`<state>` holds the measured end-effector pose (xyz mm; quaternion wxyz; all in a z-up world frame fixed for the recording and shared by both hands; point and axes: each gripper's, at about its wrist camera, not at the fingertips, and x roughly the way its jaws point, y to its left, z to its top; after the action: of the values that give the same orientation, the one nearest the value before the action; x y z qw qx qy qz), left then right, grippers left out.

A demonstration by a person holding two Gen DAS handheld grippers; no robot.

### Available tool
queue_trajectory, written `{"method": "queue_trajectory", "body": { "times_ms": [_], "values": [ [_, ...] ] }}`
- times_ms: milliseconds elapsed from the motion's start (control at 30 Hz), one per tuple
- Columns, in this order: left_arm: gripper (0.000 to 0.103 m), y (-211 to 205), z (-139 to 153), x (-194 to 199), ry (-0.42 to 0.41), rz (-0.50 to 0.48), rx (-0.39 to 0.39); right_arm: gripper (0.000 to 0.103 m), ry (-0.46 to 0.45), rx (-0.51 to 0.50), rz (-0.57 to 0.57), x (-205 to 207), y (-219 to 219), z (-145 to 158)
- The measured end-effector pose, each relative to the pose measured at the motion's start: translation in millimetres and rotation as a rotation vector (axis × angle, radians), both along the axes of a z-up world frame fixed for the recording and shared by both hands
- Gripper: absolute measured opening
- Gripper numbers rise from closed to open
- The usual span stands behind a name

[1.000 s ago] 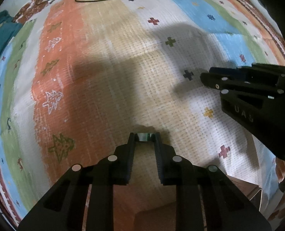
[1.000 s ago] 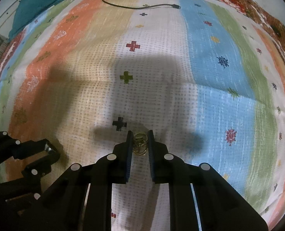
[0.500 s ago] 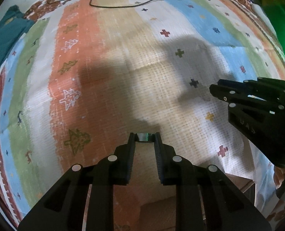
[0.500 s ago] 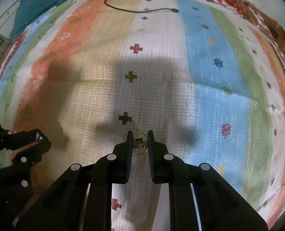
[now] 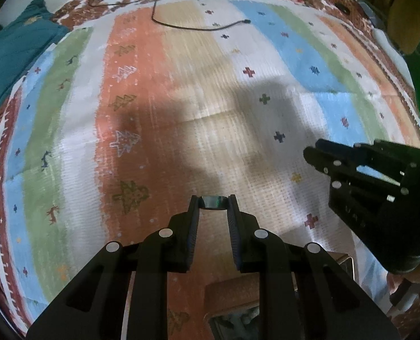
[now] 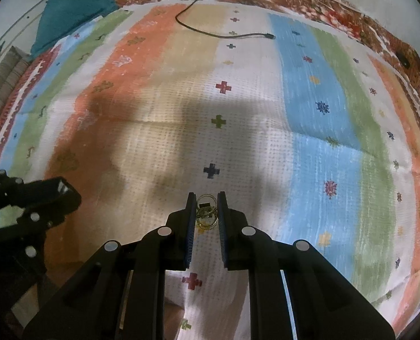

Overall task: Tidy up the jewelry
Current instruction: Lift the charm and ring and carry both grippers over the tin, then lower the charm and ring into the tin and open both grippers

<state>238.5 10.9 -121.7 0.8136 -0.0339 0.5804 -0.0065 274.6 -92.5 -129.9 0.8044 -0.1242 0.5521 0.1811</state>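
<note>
Above a striped bedspread (image 6: 309,119), the right tool (image 6: 207,212) pinches a cluster of gold rings (image 6: 206,212). Left of it, the left tool (image 5: 213,201) grips a small silver band (image 5: 213,201).

Wooden box (image 5: 238,291) mostly behind left claw (image 5: 213,201); teal cloth (image 6: 76,5) cropped at frame edge.
</note>
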Motion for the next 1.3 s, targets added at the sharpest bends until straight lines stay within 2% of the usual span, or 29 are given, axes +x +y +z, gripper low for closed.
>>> {"method": "queue_trajectory", "body": {
  "times_ms": [267, 567, 833, 1300],
  "values": [
    [0.02, -2, 17, -13, -0.041, 0.018, -0.006, 0.016, -0.033, 0.028, 0.009, -18, -3, 19],
    [0.02, -13, 46, -36, -0.12, 0.019, -0.06, 0.016, -0.091, 0.045, 0.021, -39, -6, 42],
    [0.02, -15, 61, -57, -0.169, 0.021, -0.05, 0.016, -0.118, 0.075, 0.026, -63, -13, 58],
    [0.02, -17, 77, -90, -0.227, 0.026, -0.036, 0.016, -0.131, 0.123, 0.049, -98, -18, 70]
  ]
}}
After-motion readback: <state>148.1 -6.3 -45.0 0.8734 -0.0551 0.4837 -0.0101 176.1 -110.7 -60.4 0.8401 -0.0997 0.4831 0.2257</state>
